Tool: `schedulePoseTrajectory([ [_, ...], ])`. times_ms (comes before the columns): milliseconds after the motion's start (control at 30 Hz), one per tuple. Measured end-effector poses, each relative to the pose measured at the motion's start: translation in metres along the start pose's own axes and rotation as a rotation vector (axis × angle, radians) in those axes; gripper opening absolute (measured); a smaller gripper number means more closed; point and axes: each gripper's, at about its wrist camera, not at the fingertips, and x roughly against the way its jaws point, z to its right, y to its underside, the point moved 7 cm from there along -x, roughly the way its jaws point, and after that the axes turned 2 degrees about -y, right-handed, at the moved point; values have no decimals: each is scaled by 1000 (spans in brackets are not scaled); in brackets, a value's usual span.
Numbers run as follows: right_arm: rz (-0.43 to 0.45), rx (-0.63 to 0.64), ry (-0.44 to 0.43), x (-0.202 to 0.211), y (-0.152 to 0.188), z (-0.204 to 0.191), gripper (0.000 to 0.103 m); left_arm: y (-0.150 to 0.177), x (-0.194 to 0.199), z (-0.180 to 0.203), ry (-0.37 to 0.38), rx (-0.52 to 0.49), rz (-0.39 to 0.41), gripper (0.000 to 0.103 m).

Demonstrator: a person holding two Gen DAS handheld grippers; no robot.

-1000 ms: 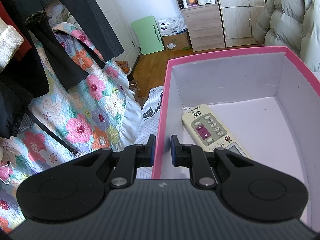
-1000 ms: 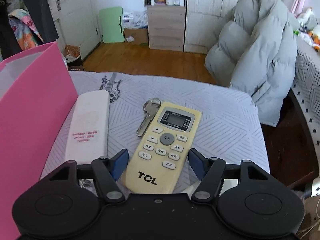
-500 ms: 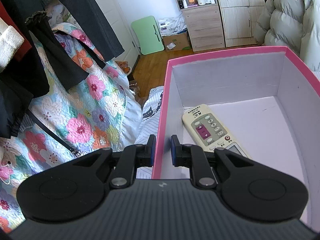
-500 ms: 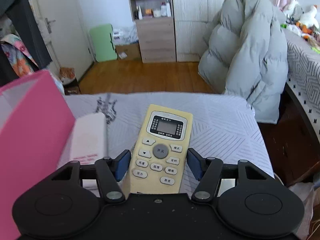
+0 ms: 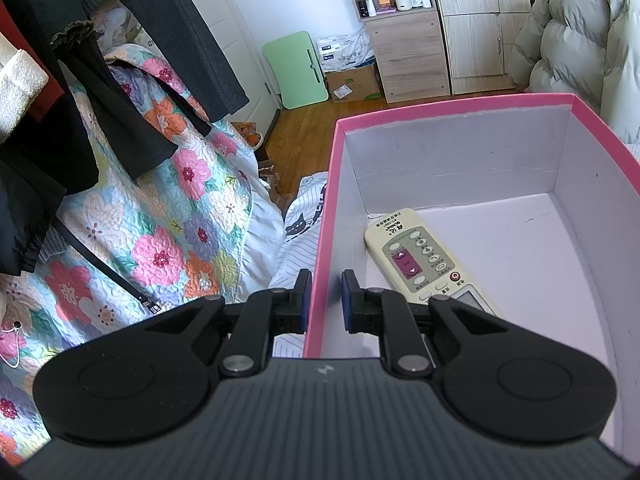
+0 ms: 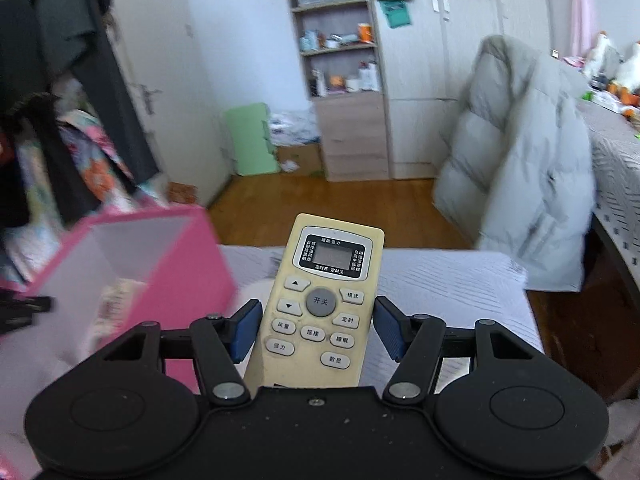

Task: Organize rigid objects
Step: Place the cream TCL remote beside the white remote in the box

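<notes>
My left gripper (image 5: 322,300) is shut on the left wall of the pink box (image 5: 452,102), one finger outside and one inside. A cream remote (image 5: 424,258) lies on the box floor by that wall. My right gripper (image 6: 314,330) is shut on a yellowed TCL remote (image 6: 326,292) and holds it lifted above the grey bedspread (image 6: 448,280), tip pointing away. The pink box (image 6: 188,280) shows at the left in the right wrist view, blurred, with something pale inside.
A floral quilt (image 5: 160,232) and dark hanging clothes (image 5: 80,92) are left of the box. A grey puffer coat (image 6: 520,168) hangs at the right. A wooden cabinet (image 6: 352,136) and green board (image 6: 250,140) stand on the floor behind.
My right gripper has lifted the TCL remote off the bedspread and swung up and left toward the pink box; the white remote and keys have left view. The left gripper has not moved.
</notes>
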Motion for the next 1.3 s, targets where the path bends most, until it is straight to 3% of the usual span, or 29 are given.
schedulePoseTrajectory([
  [167, 23, 92, -188, 25, -26, -54, 66, 1, 0, 0, 0, 1, 0, 14],
  [267, -17, 195, -312, 21, -39, -95, 66, 1, 0, 0, 1, 4, 0, 14],
  [333, -51, 275, -340, 8, -44, -117, 66, 1, 0, 0, 0, 3, 0, 14],
  [500, -168, 499, -261, -54, -37, -161, 66, 2, 0, -1, 1, 6, -1, 14],
  [733, -401, 585, -294, -131, -21, -192, 66, 6, 3, 3, 4, 16, -2, 14],
  [900, -543, 626, -274, -147, -1, -201, 66, 3, 3, -1, 13, 27, 12, 14],
  [1067, -600, 639, -171, -158, 1, -198, 66, 1, 3, -2, 10, 37, 20, 14],
  [1300, -702, 659, -164, -172, 13, -209, 66, 2, 4, -4, 11, 36, 18, 14],
])
